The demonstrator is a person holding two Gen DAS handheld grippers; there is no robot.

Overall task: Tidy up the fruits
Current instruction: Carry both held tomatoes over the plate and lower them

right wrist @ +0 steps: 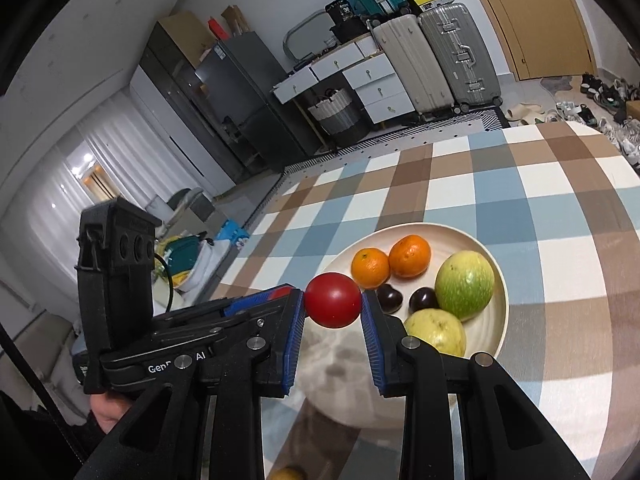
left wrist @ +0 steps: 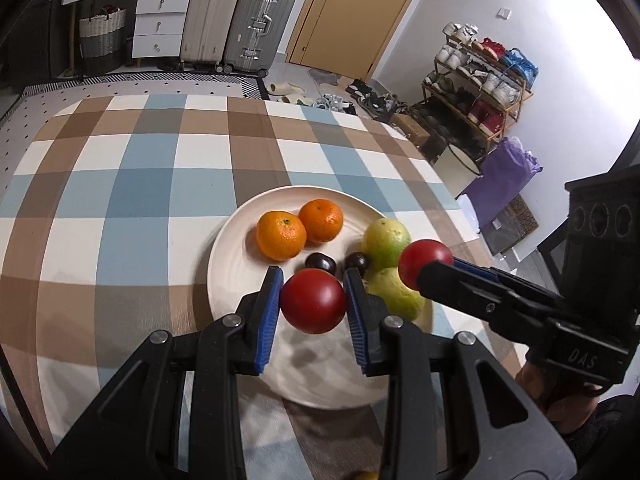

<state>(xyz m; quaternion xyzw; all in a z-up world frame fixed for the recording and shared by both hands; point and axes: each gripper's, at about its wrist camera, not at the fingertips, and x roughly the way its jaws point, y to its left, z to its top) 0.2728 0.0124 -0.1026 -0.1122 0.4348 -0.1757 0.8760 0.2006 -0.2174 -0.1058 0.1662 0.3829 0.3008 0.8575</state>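
Note:
A white plate (left wrist: 236, 248) on the checked table holds two oranges (left wrist: 281, 235), two green-yellow fruits (left wrist: 386, 236) and two dark plums (left wrist: 321, 263). My left gripper (left wrist: 313, 300) is shut on a red tomato (left wrist: 313, 301) above the plate's near part. My right gripper (left wrist: 426, 270) comes in from the right, shut on a second red tomato (left wrist: 425, 258) over the green fruits. In the right wrist view my right gripper (right wrist: 333, 305) holds its tomato (right wrist: 333, 300) above the plate (right wrist: 494, 320); the left gripper's fingers (right wrist: 256, 302) show at the left, its own tomato mostly hidden.
The checked tablecloth (left wrist: 140, 184) spreads left and behind the plate. A small yellow fruit (right wrist: 286, 474) peeks at the bottom edge. The table's right edge (left wrist: 448, 184) drops to the floor near a shoe rack (left wrist: 476, 84).

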